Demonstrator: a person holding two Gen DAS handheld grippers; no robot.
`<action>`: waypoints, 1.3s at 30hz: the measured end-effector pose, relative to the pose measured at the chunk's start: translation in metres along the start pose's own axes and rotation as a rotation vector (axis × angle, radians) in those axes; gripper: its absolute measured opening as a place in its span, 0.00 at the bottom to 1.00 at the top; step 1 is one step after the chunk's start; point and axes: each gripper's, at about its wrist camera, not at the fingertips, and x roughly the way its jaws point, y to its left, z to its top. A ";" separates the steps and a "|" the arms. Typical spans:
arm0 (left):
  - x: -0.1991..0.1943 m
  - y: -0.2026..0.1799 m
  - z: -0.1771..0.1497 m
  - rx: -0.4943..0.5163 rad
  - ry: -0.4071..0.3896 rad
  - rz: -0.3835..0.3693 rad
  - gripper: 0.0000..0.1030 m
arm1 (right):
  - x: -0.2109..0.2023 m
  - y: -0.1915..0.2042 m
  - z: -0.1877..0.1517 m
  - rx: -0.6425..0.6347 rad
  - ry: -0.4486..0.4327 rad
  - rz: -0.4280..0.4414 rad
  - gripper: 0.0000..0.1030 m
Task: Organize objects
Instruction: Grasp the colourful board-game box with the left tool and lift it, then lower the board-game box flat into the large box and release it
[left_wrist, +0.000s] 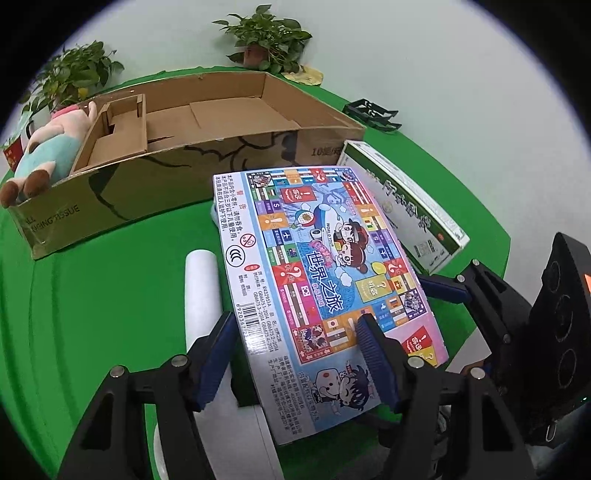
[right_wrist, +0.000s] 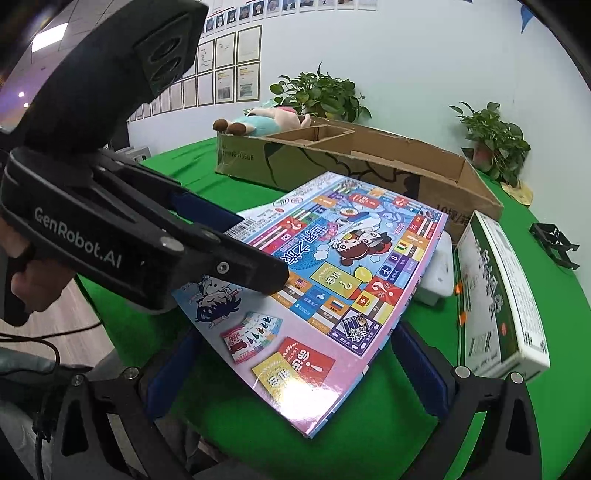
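Observation:
A colourful board-game box (left_wrist: 332, 266) (right_wrist: 332, 280) hangs tilted above the green table (left_wrist: 110, 295). My left gripper (left_wrist: 291, 325) is shut on its near left edge, with one finger on the printed top and the other against the white barcode side. In the right wrist view that same gripper reaches in from the left. My right gripper (right_wrist: 295, 332) stands wide, and the box's near corner lies between and over its fingers. Its pads do not clearly press on the box.
A long open cardboard carton (left_wrist: 184, 147) (right_wrist: 351, 158) stands behind, with a plush toy (left_wrist: 51, 147) (right_wrist: 258, 122) at its left end. A green-and-white box (left_wrist: 406, 206) (right_wrist: 495, 295) lies to the right. A white roll (left_wrist: 201, 288) lies under the game box. A black plastic piece (right_wrist: 554, 240) and potted plants (left_wrist: 266, 37) sit at the table's edge.

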 end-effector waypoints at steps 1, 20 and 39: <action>-0.002 0.002 0.002 -0.008 -0.006 -0.003 0.64 | 0.001 -0.001 0.002 0.003 -0.003 0.001 0.99; -0.110 -0.001 0.083 -0.030 -0.304 0.044 0.64 | -0.055 -0.016 0.130 -0.041 -0.246 0.012 1.00; -0.052 0.065 0.186 -0.110 -0.231 0.130 0.64 | 0.042 -0.110 0.251 -0.026 -0.167 0.152 1.00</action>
